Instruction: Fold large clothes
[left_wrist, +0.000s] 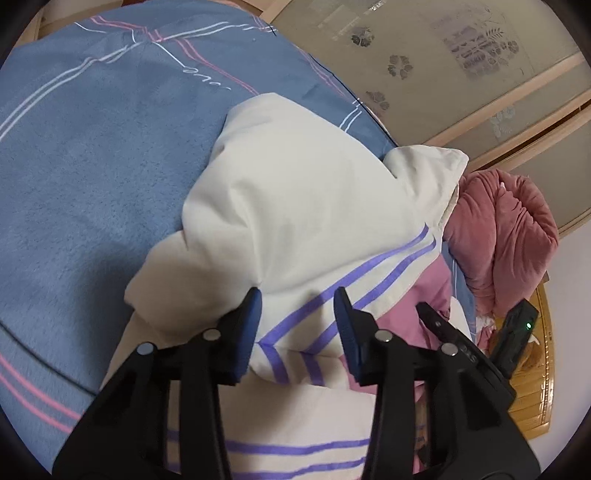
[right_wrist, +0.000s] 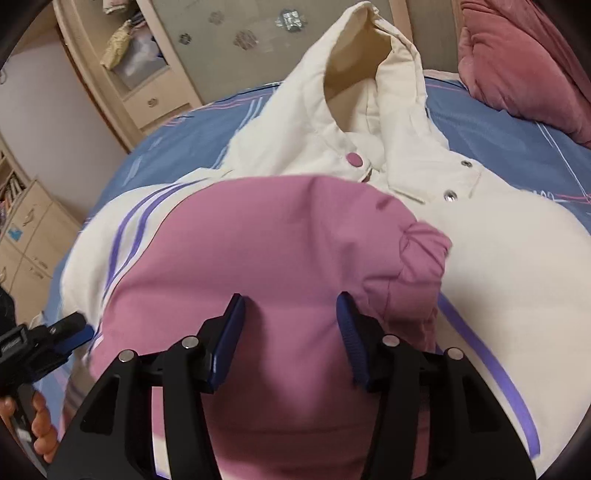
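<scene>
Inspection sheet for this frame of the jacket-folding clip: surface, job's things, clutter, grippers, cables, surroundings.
Surface: blue striped bedsheet.
Job's things: white hooded jacket lying on the sheet, its pink sleeve folded across the body.
Clutter: pink quilt bundled at the bed's edge.
Grippers: left gripper open over the striped fabric; right gripper open over the sleeve.
Cables: nothing seen.
Surroundings: wardrobe with frosted floral doors; drawer cabinets.

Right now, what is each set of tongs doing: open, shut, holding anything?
Left tongs: open, over the striped white part of the jacket, gripping nothing.
Right tongs: open, over the pink sleeve, gripping nothing.
</scene>
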